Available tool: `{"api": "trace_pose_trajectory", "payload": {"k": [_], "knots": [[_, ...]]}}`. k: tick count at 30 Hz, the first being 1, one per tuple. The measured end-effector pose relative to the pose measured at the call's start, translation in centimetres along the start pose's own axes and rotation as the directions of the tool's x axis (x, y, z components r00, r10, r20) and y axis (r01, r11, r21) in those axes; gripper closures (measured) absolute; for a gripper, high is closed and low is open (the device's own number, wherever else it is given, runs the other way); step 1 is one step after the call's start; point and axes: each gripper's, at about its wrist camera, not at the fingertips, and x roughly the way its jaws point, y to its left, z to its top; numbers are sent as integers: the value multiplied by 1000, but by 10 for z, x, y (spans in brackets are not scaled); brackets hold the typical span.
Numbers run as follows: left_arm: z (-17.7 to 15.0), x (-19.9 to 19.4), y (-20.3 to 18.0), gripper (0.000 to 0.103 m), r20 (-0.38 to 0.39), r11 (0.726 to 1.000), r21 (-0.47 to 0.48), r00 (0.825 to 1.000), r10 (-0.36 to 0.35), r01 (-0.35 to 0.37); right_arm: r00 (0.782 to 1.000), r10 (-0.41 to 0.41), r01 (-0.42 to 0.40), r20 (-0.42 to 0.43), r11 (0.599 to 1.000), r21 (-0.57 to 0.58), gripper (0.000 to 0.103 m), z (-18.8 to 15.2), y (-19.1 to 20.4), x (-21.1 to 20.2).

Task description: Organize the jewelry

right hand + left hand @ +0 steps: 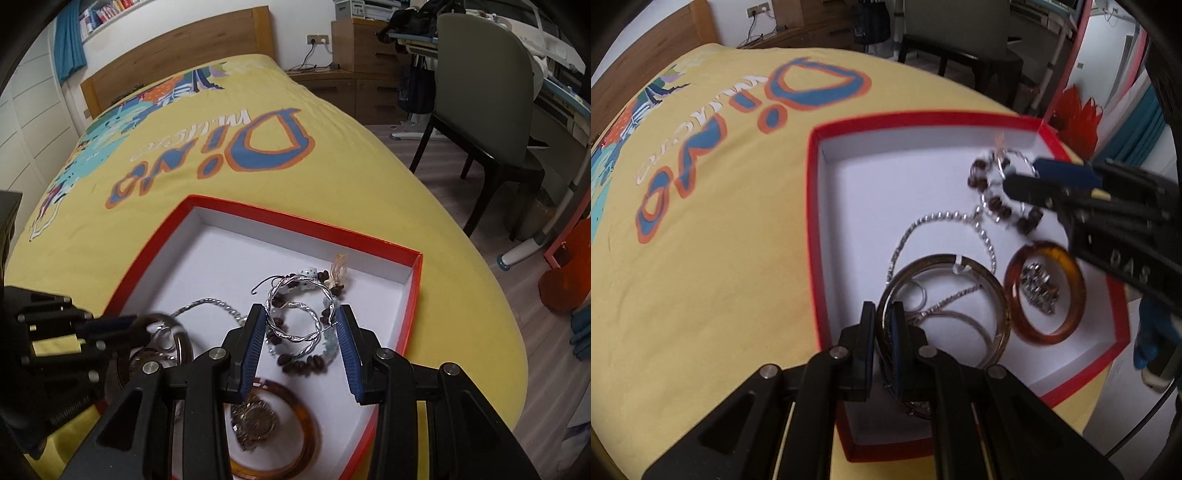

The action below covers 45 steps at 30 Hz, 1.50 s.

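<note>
A red box [812,206] with a white inside lies on the yellow bedspread and holds jewelry. My left gripper [882,317] is shut on a dark metal bangle [979,273] at its near rim. A silver bead chain [938,218] and an amber bangle [1071,266] with a small brooch [1039,286] lie beside it. My right gripper [301,314] is open, its fingers on both sides of twisted silver hoops [295,317] that lie on a brown bead bracelet [303,365]. The right gripper also shows in the left wrist view [1023,173], over the beads [997,203].
The box [413,295] sits near the bed's right edge. A grey chair [491,110] and desk stand on the wooden floor to the right. The wooden headboard [173,55] is at the far end. An orange object [569,273] stands by the bed.
</note>
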Motion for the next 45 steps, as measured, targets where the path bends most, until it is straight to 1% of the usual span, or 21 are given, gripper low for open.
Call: {"api": "trace_pose_trajectory", "payload": {"k": [6,7,10,12,13,15,17,19,21,23,26,29,33,38,40,45], "knots": [[0,2,5,95,5,1000,-24,1000,-14,14,1000,-12,12,-27,1000,-17,63,-1,-3,16],[0,1,5,94,11,1000,-27,1000,-10,10,1000,-13,13,-25,1000,-20,63,-2,-3,16],[-1,-3,7,94,22,998,-52,999,-34,35,1000,-10,10,-23,1000,-17,63,-2,-4,13],[-1,-6,9,93,29,997,-64,999,-37,39,1000,-8,8,-19,1000,-12,63,-4,-5,9],[-2,-8,10,92,34,997,-69,999,-42,44,1000,-7,7,-15,1000,-7,63,-5,-6,6],[-4,-14,11,86,48,995,-82,997,-53,56,1000,-7,7,-5,1000,7,63,-8,-8,-1],[-7,-24,12,84,69,993,-91,996,-63,69,1000,-7,7,10,1000,23,63,-10,-11,-12],[-11,-36,12,80,91,992,-107,994,-63,72,1000,-8,7,25,999,32,62,-12,-11,-22],[-14,-46,14,73,108,989,-129,993,-55,69,999,-11,10,41,999,42,61,-15,-10,-37],[-22,-63,16,72,139,987,-153,990,-26,48,998,-12,10,54,999,50,59,-18,-7,-51],[-32,-81,18,71,169,984,-175,985,15,16,997,-2,-2,77,998,63,50,-25,2,-72],[-47,-97,23,70,191,981,-191,980,61,-24,996,9,-14,87,998,66,45,-32,16,-88],[-72,-117,32,68,205,973,-221,972,112,-65,995,31,-38,94,997,65,43,-46,38,-110],[-101,-135,42,64,202,962,-247,965,169,-117,994,54,-60,98,996,64,40,-59,64,-130],[-112,-142,45,63,201,959,-252,962,184,-130,993,60,-67,97,996,64,39,-67,75,-138],[-139,-156,51,58,201,950,-274,957,211,-152,993,69,-76,91,995,69,32,-85,100,-150]]}}
